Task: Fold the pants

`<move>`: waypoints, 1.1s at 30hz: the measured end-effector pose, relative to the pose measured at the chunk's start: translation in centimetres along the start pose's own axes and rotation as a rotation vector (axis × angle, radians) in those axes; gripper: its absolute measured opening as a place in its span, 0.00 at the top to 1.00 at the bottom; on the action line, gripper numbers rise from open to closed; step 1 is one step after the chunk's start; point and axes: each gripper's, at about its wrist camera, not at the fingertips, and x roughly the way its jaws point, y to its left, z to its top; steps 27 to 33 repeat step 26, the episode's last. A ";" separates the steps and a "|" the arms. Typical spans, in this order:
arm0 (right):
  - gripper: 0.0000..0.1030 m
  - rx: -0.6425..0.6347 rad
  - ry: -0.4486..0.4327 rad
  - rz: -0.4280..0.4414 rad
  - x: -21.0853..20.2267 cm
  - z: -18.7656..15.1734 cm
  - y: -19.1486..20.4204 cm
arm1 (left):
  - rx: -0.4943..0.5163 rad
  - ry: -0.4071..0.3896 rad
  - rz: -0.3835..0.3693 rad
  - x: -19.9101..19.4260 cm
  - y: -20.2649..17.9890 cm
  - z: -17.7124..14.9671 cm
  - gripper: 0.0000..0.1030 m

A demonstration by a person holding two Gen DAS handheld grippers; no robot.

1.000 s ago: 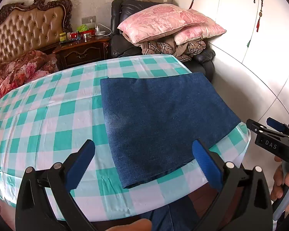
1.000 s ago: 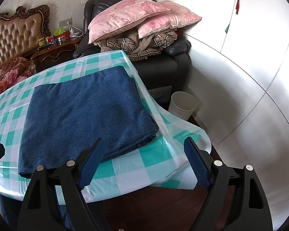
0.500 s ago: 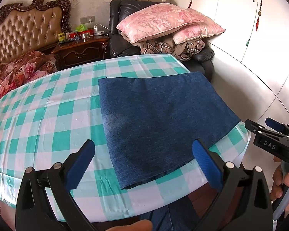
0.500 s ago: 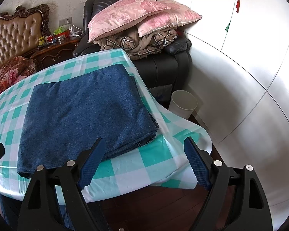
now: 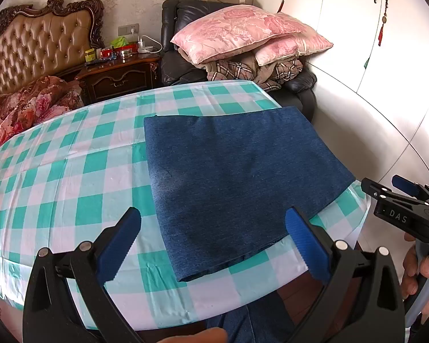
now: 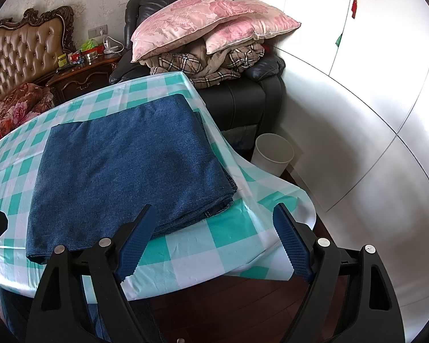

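Folded pants (image 5: 237, 183) lie flat as a blue rectangle on the checked tablecloth (image 5: 71, 177), toward the table's right near corner. Left gripper (image 5: 214, 243) jaws spread wide, nothing between the pads, hanging above the near edge of the cloth with the pants' near edge seen between its fingers. Right gripper (image 6: 211, 243) likewise wide open and empty, near the pants' right near corner. Only the right wrist view shows the stacked layer edges on the pants' right side and the white bin (image 6: 273, 153) on the floor past the table. Only the left wrist view shows the right gripper from the side at far right, with the person's hand (image 5: 420, 277) on its handle. Pillows (image 5: 243, 31) on the armchair (image 6: 243, 97) appear in both. Against the earlier frames nothing differs: pants and both grippers sit the same.
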 end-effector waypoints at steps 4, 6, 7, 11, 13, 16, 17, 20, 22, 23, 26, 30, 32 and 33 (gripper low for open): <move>0.22 -0.001 0.000 0.000 0.0 0.0 0.0 | -0.001 0.000 -0.001 0.0 0.0 0.0 0.02; 0.22 0.001 0.000 0.000 0.0 0.0 0.0 | -0.001 0.000 -0.001 0.0 0.0 0.0 0.02; 0.22 0.000 0.000 0.000 0.0 0.0 0.0 | -0.001 0.001 -0.001 0.0 0.0 0.0 0.02; 0.22 0.001 0.002 0.000 0.1 0.0 0.0 | 0.001 0.005 -0.012 0.2 -0.7 0.3 0.02; 0.22 0.001 0.002 0.000 0.1 -0.1 -0.1 | 0.007 -0.015 -0.027 0.1 -1.0 0.4 0.02; 0.22 0.009 0.012 -0.002 0.5 -0.6 -0.1 | 0.034 -0.051 -0.041 0.3 -1.9 0.6 0.02; 0.22 0.011 0.015 -0.003 0.6 -0.7 -0.2 | 0.037 -0.052 -0.040 0.4 -1.9 0.7 0.02; 0.22 0.017 0.023 -0.008 0.9 -0.9 -0.3 | 0.007 -0.008 -0.103 1.1 -1.4 1.1 0.02; 0.20 0.031 0.022 -0.009 1.1 -0.9 -0.4 | -0.018 0.000 -0.115 0.9 0.0 1.0 0.02; 0.20 0.039 0.022 -0.005 1.2 -0.8 -0.5 | -0.030 -0.023 -0.095 0.2 1.3 0.7 0.02; 0.20 0.094 0.035 0.010 2.5 -0.7 -1.1 | -0.114 -0.099 0.049 -3.0 8.6 -1.3 0.02; 0.20 0.094 0.035 0.010 2.5 -0.7 -1.1 | -0.114 -0.099 0.049 -3.0 8.6 -1.3 0.02; 0.20 0.094 0.035 0.010 2.5 -0.7 -1.1 | -0.114 -0.099 0.049 -3.0 8.6 -1.3 0.02; 0.20 0.094 0.035 0.010 2.5 -0.7 -1.1 | -0.114 -0.099 0.049 -3.0 8.6 -1.3 0.02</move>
